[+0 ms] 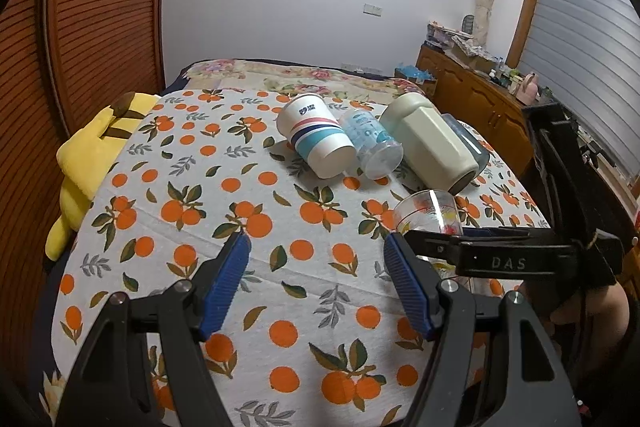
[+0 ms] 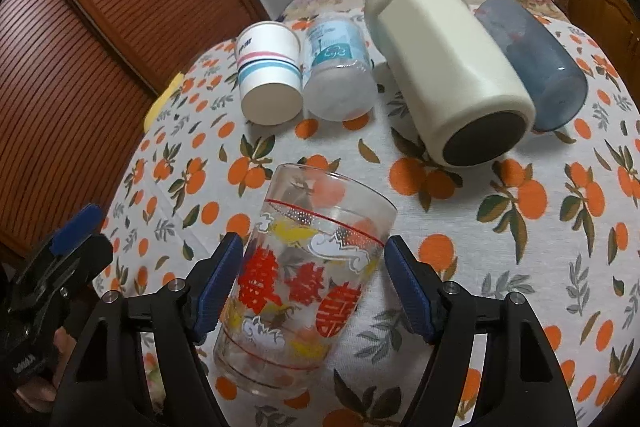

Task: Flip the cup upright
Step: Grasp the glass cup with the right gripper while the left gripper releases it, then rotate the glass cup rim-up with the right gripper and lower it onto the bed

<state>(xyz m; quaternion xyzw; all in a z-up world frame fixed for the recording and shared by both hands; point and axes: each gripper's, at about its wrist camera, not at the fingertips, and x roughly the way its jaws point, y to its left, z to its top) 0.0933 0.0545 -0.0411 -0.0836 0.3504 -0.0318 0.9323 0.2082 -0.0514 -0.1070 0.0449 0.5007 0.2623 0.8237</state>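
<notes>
A clear glass cup (image 2: 304, 279) printed with red characters and yellow and white clouds stands between the fingers of my right gripper (image 2: 314, 281), rim towards the far side. The jaws are wide open on either side of it, a small gap on each side. In the left wrist view the same glass (image 1: 430, 213) shows behind the right gripper's black body (image 1: 492, 259). My left gripper (image 1: 318, 283) is open and empty above the orange-print cloth (image 1: 200, 187), to the left of the glass.
Behind the glass, several cups lie on their sides in a row: a striped paper cup (image 2: 270, 83), a clear plastic cup (image 2: 338, 71), a cream tumbler (image 2: 448, 75) and a blue-grey cup (image 2: 536, 63). A yellow plush toy (image 1: 92, 155) lies at the left edge. A wooden cabinet (image 1: 476, 99) stands at the right.
</notes>
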